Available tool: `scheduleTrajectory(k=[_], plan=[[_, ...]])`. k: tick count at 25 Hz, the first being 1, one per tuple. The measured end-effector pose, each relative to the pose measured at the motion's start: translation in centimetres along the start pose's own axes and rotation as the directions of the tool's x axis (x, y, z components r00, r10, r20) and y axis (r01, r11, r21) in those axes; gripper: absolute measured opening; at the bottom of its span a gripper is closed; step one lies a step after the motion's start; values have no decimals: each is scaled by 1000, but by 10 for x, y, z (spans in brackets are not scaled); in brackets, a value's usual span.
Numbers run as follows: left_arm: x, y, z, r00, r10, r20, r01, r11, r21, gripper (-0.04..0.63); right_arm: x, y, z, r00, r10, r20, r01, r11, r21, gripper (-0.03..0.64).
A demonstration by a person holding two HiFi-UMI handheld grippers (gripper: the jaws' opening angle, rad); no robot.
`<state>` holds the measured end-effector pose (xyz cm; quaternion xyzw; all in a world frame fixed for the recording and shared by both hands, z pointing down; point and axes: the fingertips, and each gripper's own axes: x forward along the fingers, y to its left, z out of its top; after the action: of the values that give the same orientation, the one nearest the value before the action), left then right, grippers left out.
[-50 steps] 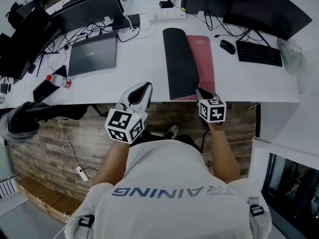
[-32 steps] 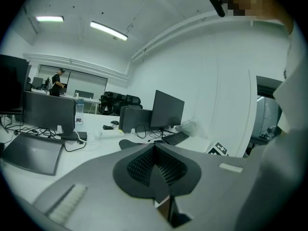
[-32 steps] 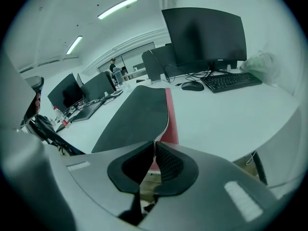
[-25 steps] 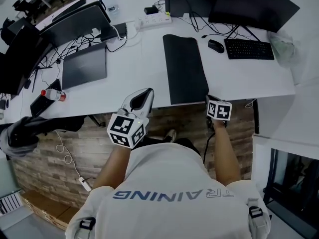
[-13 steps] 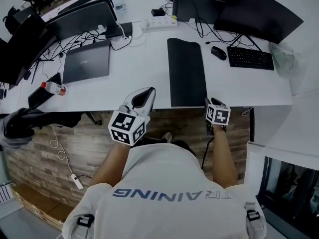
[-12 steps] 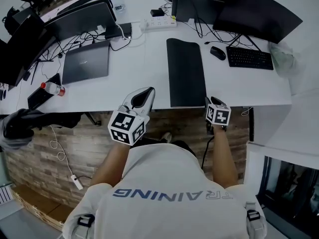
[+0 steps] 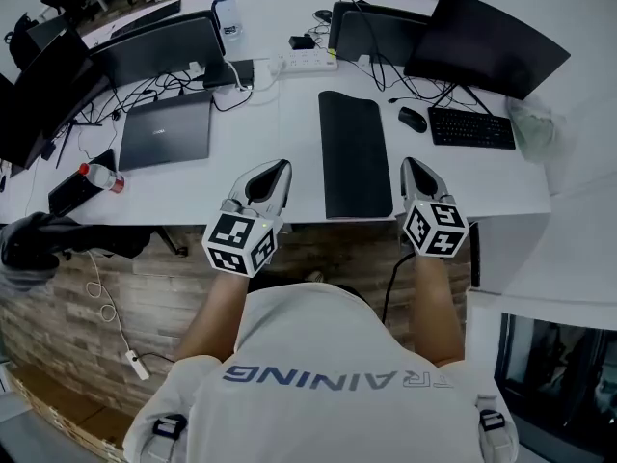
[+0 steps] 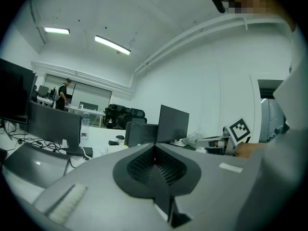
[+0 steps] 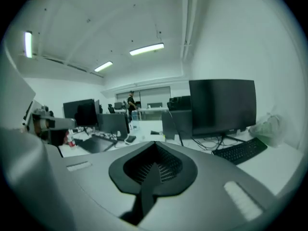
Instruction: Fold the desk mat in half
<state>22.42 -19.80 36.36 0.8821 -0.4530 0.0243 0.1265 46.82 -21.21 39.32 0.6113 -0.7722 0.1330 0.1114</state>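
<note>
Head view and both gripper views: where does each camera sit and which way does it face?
Head view: on the person's head, looking steeply down at the desk and desk mat; shows shoulders, forearms, left gripper, right gripper.
Left gripper view: rides the left gripper, looking level across the desk; shows its shut jaws.
Right gripper view: rides the right gripper, facing the monitor; its jaws just closed, empty.
Shared: head and right gripper views both show the keyboard.

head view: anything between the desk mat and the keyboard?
A black mouse sits between the desk mat and the keyboard; the head view shows it.
</note>
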Motion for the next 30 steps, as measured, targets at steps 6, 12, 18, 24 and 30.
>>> scheduleTrajectory(k=[6,12,18,24,30], plan=[[-15,22,35,996,51,71,-51,999,2,3,-26,37,86,975,78,206,-66,996,-64,11],[-33,39,56,990,95,107,-97,995,15,3,-30,65,123,948,100,301,-69,991,-111,14],[-36,46,61,988,105,111,-108,994,19,3,-18,76,125,948,135,289,-108,988,-106,14],[-41,52,65,987,113,118,-116,993,21,3,-8,86,129,945,155,288,-128,986,-110,15],[-49,59,66,986,118,118,-118,993,-7,3,-5,96,135,940,171,296,-143,983,-114,14]])
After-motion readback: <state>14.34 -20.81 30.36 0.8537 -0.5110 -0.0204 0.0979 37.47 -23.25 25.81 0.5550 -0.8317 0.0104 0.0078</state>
